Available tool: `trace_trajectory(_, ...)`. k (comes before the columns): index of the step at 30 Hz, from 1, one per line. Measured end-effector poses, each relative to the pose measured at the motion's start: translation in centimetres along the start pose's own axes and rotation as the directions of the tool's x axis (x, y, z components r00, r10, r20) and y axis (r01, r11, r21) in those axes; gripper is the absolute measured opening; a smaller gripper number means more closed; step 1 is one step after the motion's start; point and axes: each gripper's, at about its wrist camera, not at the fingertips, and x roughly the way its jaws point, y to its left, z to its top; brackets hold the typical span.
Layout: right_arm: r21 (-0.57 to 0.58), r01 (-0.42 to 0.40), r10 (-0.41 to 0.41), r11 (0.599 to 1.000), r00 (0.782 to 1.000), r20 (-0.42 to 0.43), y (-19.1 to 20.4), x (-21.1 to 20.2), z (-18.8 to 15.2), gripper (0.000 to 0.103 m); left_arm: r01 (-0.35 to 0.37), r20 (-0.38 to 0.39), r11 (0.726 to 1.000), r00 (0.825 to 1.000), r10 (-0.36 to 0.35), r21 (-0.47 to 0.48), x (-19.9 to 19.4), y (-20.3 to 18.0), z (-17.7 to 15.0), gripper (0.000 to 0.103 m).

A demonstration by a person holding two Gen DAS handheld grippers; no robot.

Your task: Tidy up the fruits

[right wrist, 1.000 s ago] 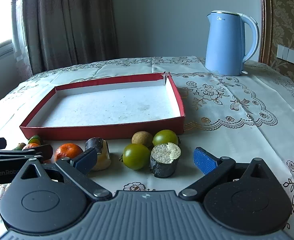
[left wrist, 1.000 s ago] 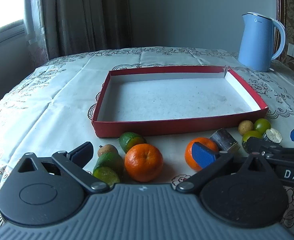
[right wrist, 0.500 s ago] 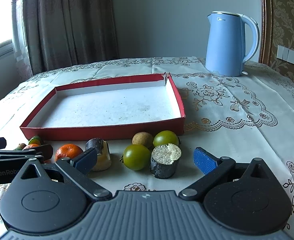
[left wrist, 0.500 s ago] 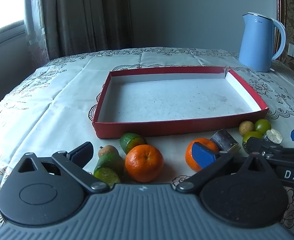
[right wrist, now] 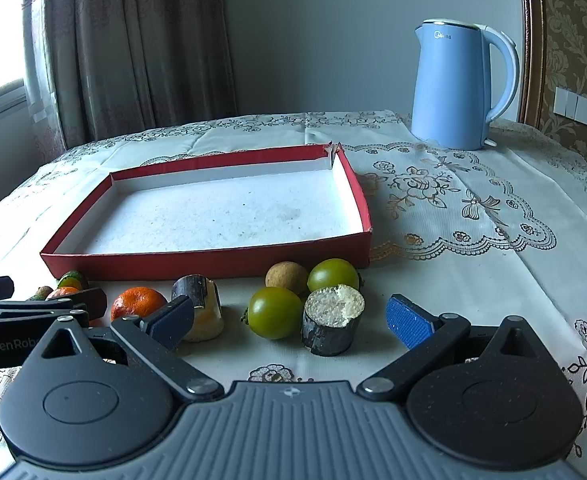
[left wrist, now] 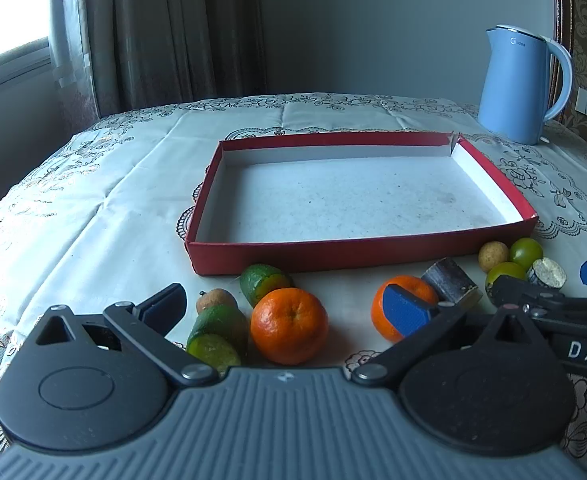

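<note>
Both tools are hovering wide open over the table, the left tool point(left wrist: 281, 306) sitting just behind an orange point(left wrist: 289, 325) and the right tool point(right wrist: 291, 322) nearer a green fruit point(right wrist: 275, 312), all fruit lying in front of the red tray point(left wrist: 357, 254), which is holding nothing.

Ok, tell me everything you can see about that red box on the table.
The red box is a shallow, open rectangular tray, seemingly cardboard, red outside and white inside. Its speckled floor holds nothing. The far right corner is torn open. It lies flat on the lace tablecloth, with fruit lined along its near wall; one green piece sits right against it. Neither gripper touches it.
</note>
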Motion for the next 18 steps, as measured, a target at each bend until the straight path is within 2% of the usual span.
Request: trace_trajectory(18, -0.002, -0.011, 0.011, 1.000, 1.000, -0.008, -0.25, -0.18, -0.49, 0.103, 0.015, 0.011, 1.000, 1.000, -0.015, -0.003, -0.38, 0.08, -0.30, 0.103)
